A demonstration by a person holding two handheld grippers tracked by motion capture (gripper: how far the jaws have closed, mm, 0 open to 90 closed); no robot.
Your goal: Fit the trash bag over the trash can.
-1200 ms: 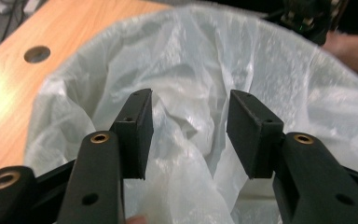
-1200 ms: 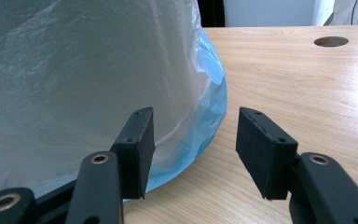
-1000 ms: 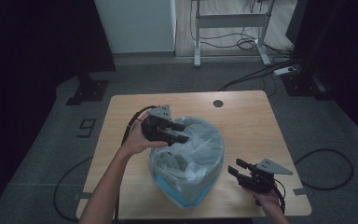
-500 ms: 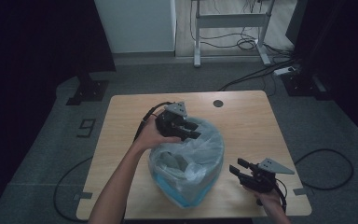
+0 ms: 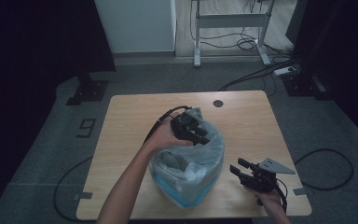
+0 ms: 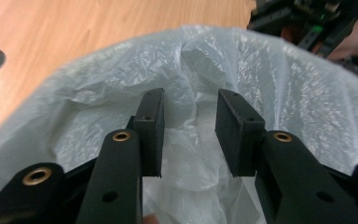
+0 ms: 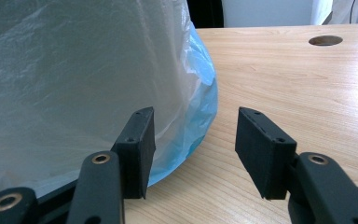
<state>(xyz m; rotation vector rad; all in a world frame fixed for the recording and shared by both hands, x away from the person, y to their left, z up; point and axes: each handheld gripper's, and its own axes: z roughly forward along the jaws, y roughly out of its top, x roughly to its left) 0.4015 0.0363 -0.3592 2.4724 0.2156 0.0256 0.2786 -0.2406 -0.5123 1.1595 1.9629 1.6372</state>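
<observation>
A translucent white plastic bag stands puffed up at the table's front middle, with a blue layer showing at its base. My left gripper hovers over the bag's far rim and points into the opening. In the left gripper view the left gripper is open; its jaws have just narrowed somewhat, crinkled bag film lies beyond the pads, and nothing is pinched. My right gripper rests low at the bag's right side. It is open, with the bag just left of its left pad.
The wooden table has a round cable hole near its far edge. Bare wood lies to the right of and behind the bag. Cables run over the floor around the table, and a desk frame stands beyond it.
The left hand has carried its gripper to the right, from the bag's left rim to over its far rim. The right gripper has stayed where it was.
</observation>
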